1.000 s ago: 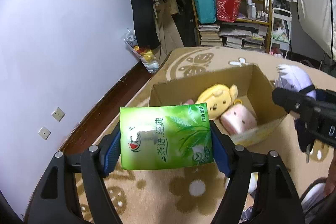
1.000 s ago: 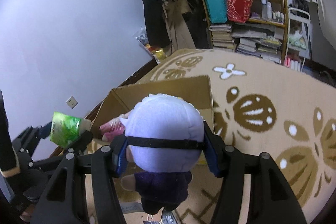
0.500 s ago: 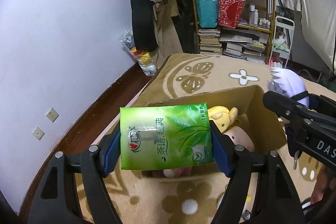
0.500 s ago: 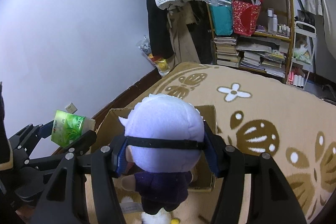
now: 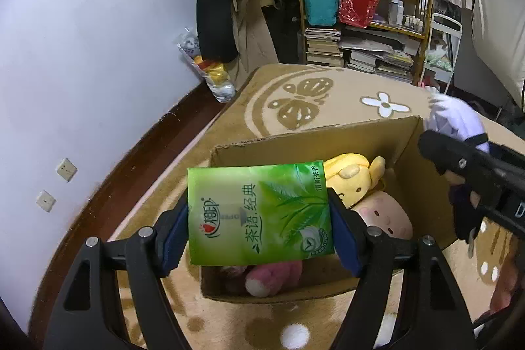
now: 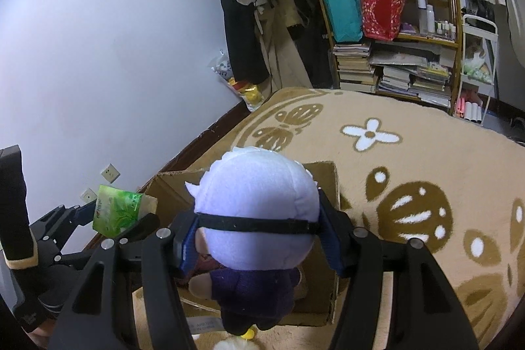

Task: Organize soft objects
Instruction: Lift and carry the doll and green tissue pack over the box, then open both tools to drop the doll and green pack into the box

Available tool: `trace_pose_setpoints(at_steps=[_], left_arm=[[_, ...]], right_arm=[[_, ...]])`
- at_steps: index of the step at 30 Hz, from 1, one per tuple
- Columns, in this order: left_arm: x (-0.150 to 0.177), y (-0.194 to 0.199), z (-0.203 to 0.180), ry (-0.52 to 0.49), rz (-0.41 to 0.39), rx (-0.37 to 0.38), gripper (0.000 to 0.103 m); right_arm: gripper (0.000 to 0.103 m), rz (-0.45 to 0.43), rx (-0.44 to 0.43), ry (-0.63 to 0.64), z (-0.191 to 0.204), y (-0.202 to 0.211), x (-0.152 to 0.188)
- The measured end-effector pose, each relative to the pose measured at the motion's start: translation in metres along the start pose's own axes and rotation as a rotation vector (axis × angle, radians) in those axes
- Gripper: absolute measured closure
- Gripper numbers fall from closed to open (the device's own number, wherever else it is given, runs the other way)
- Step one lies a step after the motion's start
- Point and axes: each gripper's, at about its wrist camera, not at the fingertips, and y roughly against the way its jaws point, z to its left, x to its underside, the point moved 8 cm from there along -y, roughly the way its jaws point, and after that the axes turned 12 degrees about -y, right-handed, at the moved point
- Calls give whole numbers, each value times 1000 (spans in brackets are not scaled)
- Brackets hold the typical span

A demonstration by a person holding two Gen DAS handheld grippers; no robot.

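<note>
Both hands are poised over the cardboard box [image 5: 423, 186] on the rug [image 6: 426, 159], which looks like the place where the soft things are being gathered: a yellow plush [image 5: 351, 179], a pink-faced cushion toy [image 5: 384, 215] and a pink plush [image 5: 275, 277] already lie inside.

The left gripper [image 5: 261, 218] pinches a green tissue pack [image 5: 259, 212] by its two short ends, so the pack hangs flat-faced over the near part of the box, its long axis running level from one finger to the other, print upright.

The right gripper [image 6: 256, 235] squeezes a white-haired doll [image 6: 256, 212] at the head, across its black band. The doll hangs upright, its long axis vertical, dark body and feet pointing down toward the box's right side. I'd judge both are held high to clear the walls before dropping in.
</note>
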Motion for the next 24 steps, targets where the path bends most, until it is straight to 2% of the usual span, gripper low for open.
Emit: trace_pose_setpoints(at_steps=[5,13,14,16,18,20,21,24], left_arm=[[3,-9,-2,-16,19,29,28],[9,-15,-2,-10,48,15,27],[10,-14,-1,-8,49,15,26],[9,-12,1,-7,41,7,14],[8,-6,4,-8,20,-12,10],[9,-2,8,0,20,-32,5],[11,0,11,11,23,-45,2],[18,6,17,34,29,-47,2]], right_arm=[[37,28,7,-3,-4,-11,7],[35,42,15,-7,-6,-16,11],[32,41,20,-10,-7,-15,11],[26,39,22,-24,-9,-13,9],[22,30,19,-40,-10,-10,6],[10,24,22,-47,-12,-6,4],[8,21,24,-53,-12,-3,3],[0,27,36,-58,-14,3,4]])
